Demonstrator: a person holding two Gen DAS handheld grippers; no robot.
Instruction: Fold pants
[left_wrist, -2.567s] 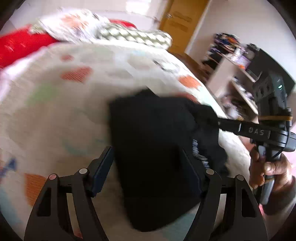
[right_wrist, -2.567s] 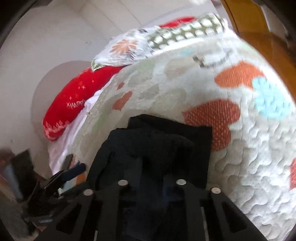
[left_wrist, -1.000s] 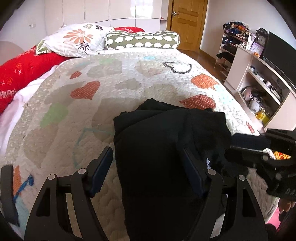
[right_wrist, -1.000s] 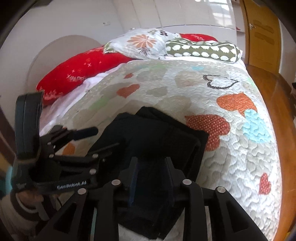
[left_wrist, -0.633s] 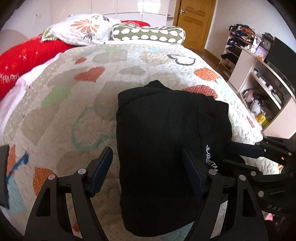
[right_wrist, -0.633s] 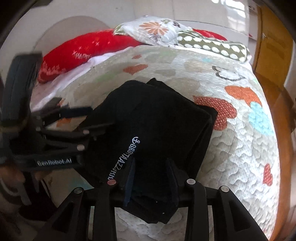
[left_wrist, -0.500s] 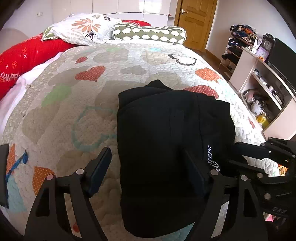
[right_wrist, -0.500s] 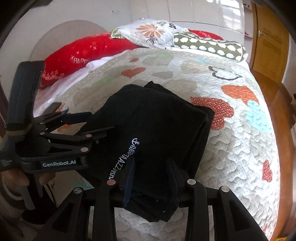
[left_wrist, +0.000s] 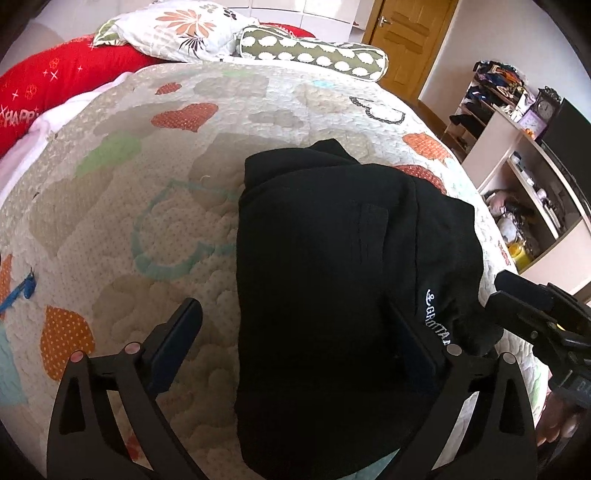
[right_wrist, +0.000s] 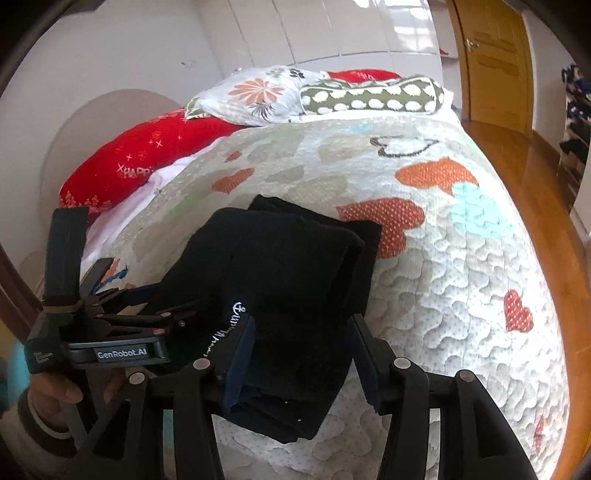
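Observation:
The black pants (left_wrist: 332, 258) lie folded in a thick rectangle on the heart-patterned quilt (left_wrist: 166, 206), near the bed's foot edge. White lettering (left_wrist: 436, 321) shows on their right side. My left gripper (left_wrist: 291, 332) hovers over their near part. Its jaws are opening wide, one finger over bare quilt and the other over the cloth, neither pressing. My right gripper (right_wrist: 303, 354) straddles the near corner of the pants (right_wrist: 288, 266). Its jaws are opening too, with cloth between the pads but not pinched. Each view shows the other tool: right gripper (left_wrist: 509, 295), left gripper (right_wrist: 159, 304).
Pillows (right_wrist: 266, 92) and a red bolster (right_wrist: 140, 162) lie at the head of the bed. A wooden door (left_wrist: 406, 33) and a shelf unit (left_wrist: 524, 177) with a television stand to the right, beyond a wooden floor (right_wrist: 524, 155). A hand (right_wrist: 55, 398) holds the left tool.
The pants have come down from a lifted, bunched state to lie flat on the quilt. Both pairs of jaws have widened, and the right gripper has let go of the cloth.

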